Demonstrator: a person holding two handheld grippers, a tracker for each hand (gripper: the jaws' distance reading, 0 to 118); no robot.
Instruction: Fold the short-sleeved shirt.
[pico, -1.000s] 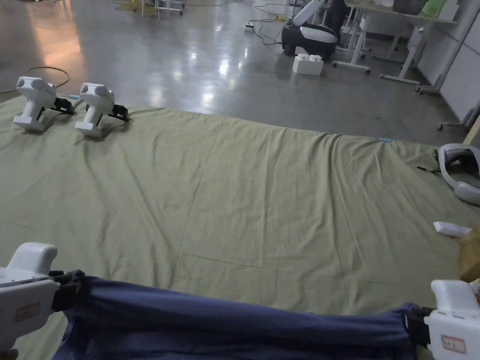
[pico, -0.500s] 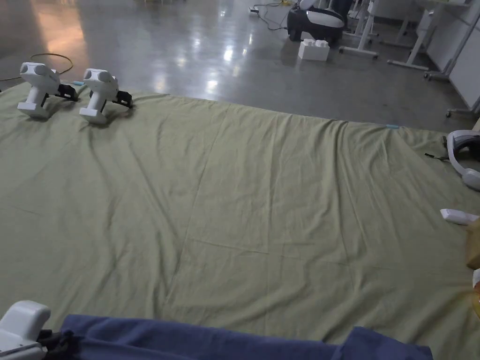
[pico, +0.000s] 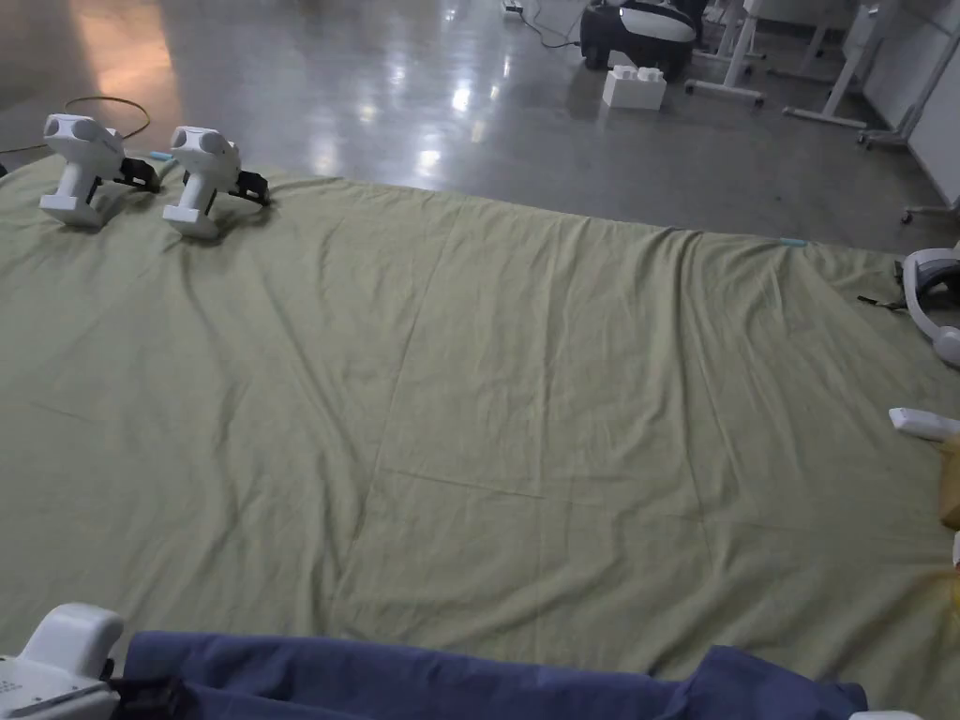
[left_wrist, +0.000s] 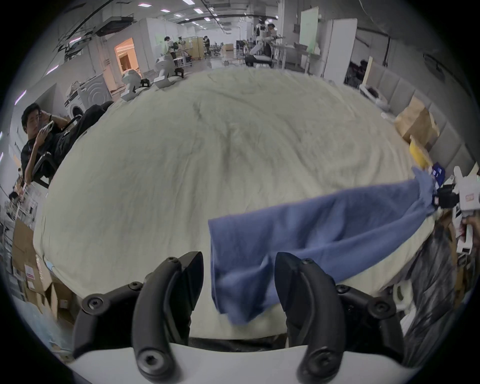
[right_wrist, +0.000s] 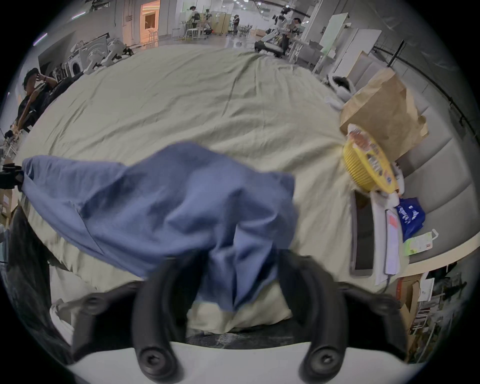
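Note:
The blue short-sleeved shirt (pico: 422, 680) is bunched into a long band across the near edge of the green sheet (pico: 516, 375). My left gripper (left_wrist: 239, 262) is at the shirt's (left_wrist: 298, 233) left end, jaws apart, with loose cloth hanging between them. My right gripper (right_wrist: 241, 257) is at the shirt's (right_wrist: 161, 202) right end, also with jaws apart and blurred cloth between them. In the head view the left gripper (pico: 112, 689) is at the bottom left corner. Seen from the left gripper view, the right gripper (left_wrist: 446, 200) touches the far end.
Two spare white grippers (pico: 75, 178) (pico: 202, 178) stand at the sheet's far left. A white headset (pico: 928, 291) and a remote (pico: 923, 422) lie at the right edge. A brown paper bag (right_wrist: 381, 111) and a yellow bowl (right_wrist: 368, 163) are on the right. A person (left_wrist: 39, 140) sits at the left.
One second ago both grippers were shut on the shirt's ends, holding it taut above the sheet. Both have dropped toward me with the shirt, and the jaws now stand apart.

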